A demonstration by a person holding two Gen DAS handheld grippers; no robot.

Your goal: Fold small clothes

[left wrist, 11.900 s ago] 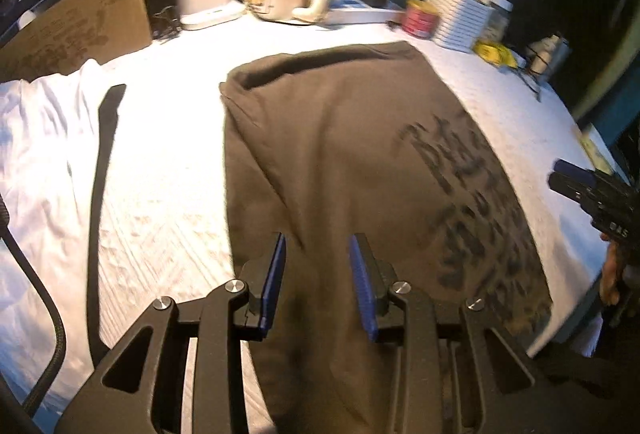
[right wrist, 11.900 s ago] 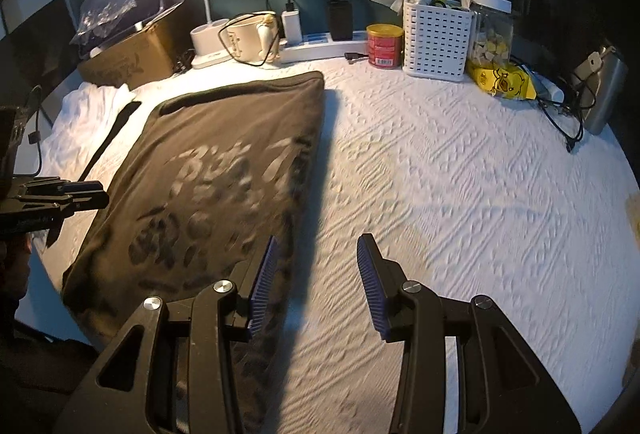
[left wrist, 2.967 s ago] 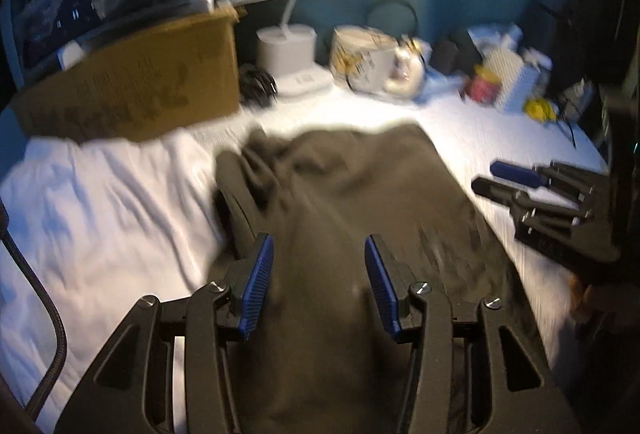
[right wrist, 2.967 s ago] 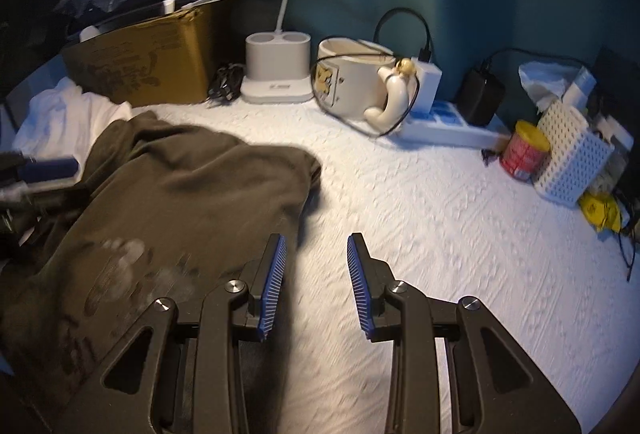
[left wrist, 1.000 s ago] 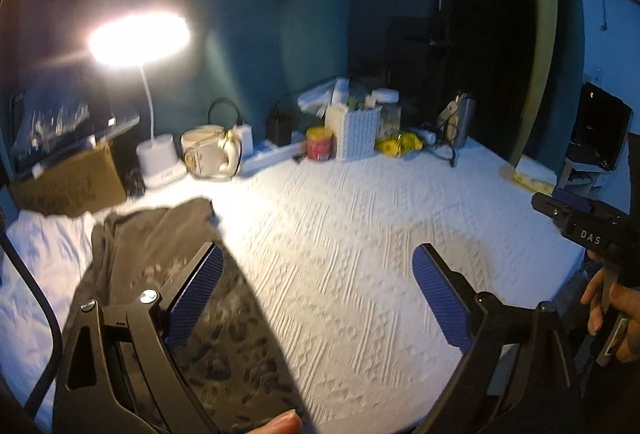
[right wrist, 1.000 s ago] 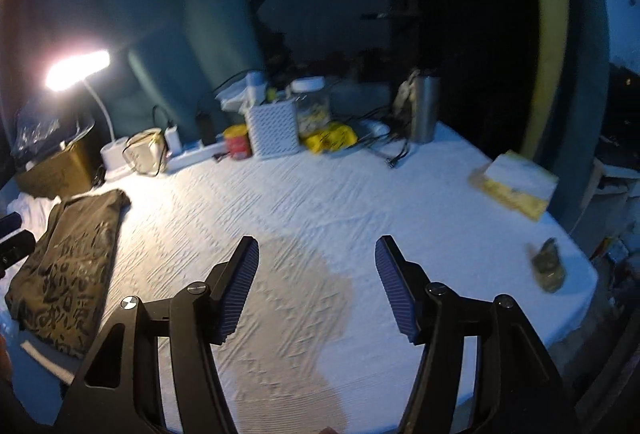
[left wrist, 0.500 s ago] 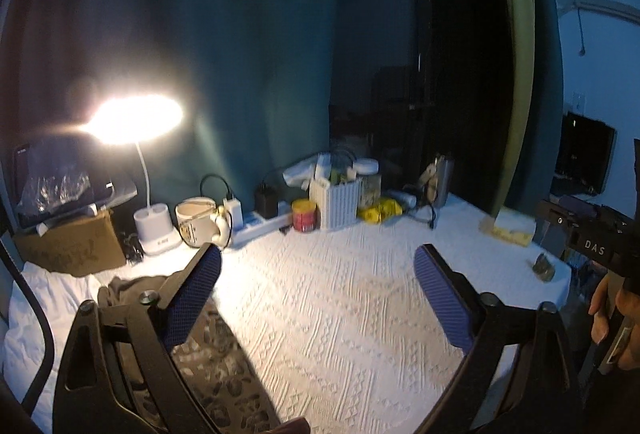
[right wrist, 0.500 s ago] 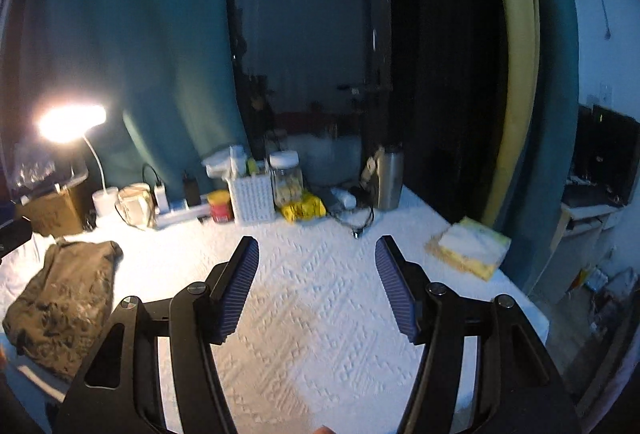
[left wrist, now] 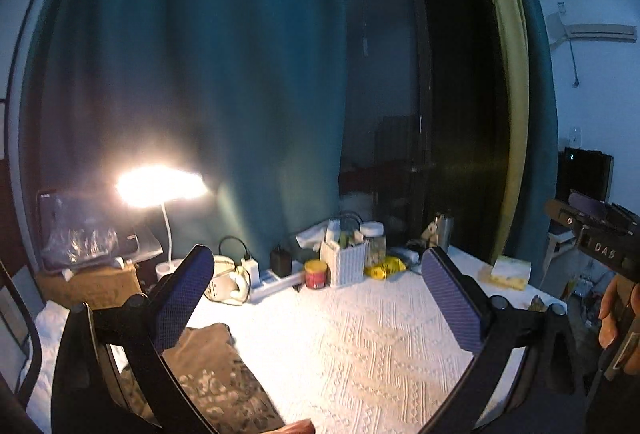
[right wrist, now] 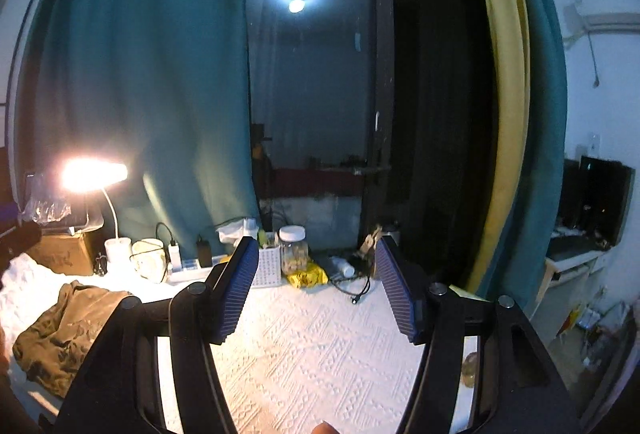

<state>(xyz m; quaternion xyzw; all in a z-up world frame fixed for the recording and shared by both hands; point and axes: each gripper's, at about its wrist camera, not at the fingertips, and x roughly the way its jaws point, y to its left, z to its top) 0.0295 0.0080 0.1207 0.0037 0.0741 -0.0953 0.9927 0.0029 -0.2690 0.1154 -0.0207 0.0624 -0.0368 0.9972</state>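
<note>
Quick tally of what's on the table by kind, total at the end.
Garment: 1, olive printed shirt
Lamp: 1, desk lamp
Mug: 1
Red tin: 1
White basket: 1
Glass jar: 1
Power strip: 1
Cardboard box: 1
Total: 8

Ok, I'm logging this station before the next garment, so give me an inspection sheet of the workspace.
Surface: white textured cloth covers the table.
Job's things: olive printed garment lies folded at the left edge, partly rumpled.
Clutter: lit desk lamp, cream mug, red tin, white slotted basket, glass jar, cardboard box, yellow packet.
Tongs: left tongs and right tongs both open, empty, raised off the table.
Cables: power strip with plugged chargers; loose black cable.
Surroundings: teal curtain, dark window.
</note>
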